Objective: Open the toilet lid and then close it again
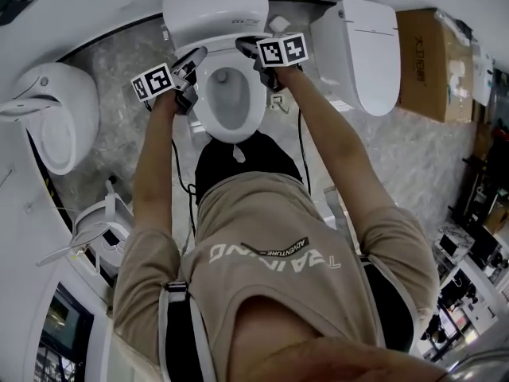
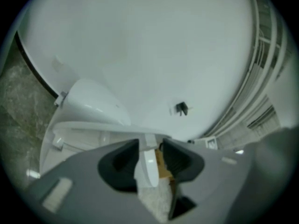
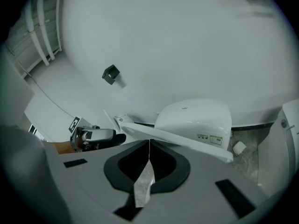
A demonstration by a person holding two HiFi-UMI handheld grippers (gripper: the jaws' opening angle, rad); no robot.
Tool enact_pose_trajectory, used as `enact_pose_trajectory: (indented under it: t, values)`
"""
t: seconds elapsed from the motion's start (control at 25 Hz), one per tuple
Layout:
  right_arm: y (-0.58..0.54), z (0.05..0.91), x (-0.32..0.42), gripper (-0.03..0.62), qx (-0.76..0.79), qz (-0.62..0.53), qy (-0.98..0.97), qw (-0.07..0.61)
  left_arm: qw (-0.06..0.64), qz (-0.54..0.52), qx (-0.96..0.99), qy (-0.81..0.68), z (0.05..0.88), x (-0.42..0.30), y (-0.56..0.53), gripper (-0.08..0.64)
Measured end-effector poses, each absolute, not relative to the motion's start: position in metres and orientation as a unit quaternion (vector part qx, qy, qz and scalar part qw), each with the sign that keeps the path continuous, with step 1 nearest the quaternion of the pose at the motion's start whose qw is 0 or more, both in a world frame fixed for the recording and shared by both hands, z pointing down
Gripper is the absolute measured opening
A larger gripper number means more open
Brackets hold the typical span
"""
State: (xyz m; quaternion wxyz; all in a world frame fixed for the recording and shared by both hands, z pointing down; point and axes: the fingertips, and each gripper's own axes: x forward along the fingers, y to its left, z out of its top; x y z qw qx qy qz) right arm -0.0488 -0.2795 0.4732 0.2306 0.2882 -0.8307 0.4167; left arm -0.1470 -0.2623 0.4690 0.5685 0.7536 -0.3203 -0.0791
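Lid (image 1: 215, 10) stands part-raised at 12 o'clock, above the seat (image 1: 203, 108). Left tongs (image 2: 150, 155) gape wide and right tongs (image 3: 149, 146) are closed on nothing, both by its front edge. Ungripped, it could slip and slam. Bowl (image 1: 227, 82) looks empty; the box (image 1: 429, 62) at 2 o'clock hides its contents.

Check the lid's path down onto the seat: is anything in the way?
Nothing visible lies on the seat or over the bowl; the ring is bare in front of the raised lid. Only the left gripper and right gripper are close, at the lid's front edge on either side of the seat's rear.
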Motion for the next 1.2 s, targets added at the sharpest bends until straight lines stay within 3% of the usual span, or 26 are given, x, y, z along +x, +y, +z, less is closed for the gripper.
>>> enact_pose_trajectory:
  t: [0.36,0.56,0.96,1.2]
  values:
    - [-0.338,0.478,-0.032,0.016,0.305,0.434,-0.821,0.211,0.546,-0.046,0.754,-0.362,0.477,-0.153,-0.286,0.096]
    - [-0.368,0.48,-0.021,0.015,0.34,0.414,-0.818,0.209,0.537,-0.011,0.749,-0.388,0.484,-0.151,-0.293,0.006]
    - [-0.397,0.477,-0.026,0.015,0.349,0.35,-0.831,0.254,0.407,0.139,0.816,-0.387,0.468,-0.133,-0.289,0.005]
    - [-0.401,0.447,-0.028,0.017,0.345,0.324,-0.848,0.24,0.378,0.182,0.811,-0.407,0.473,-0.14,-0.319,0.005]
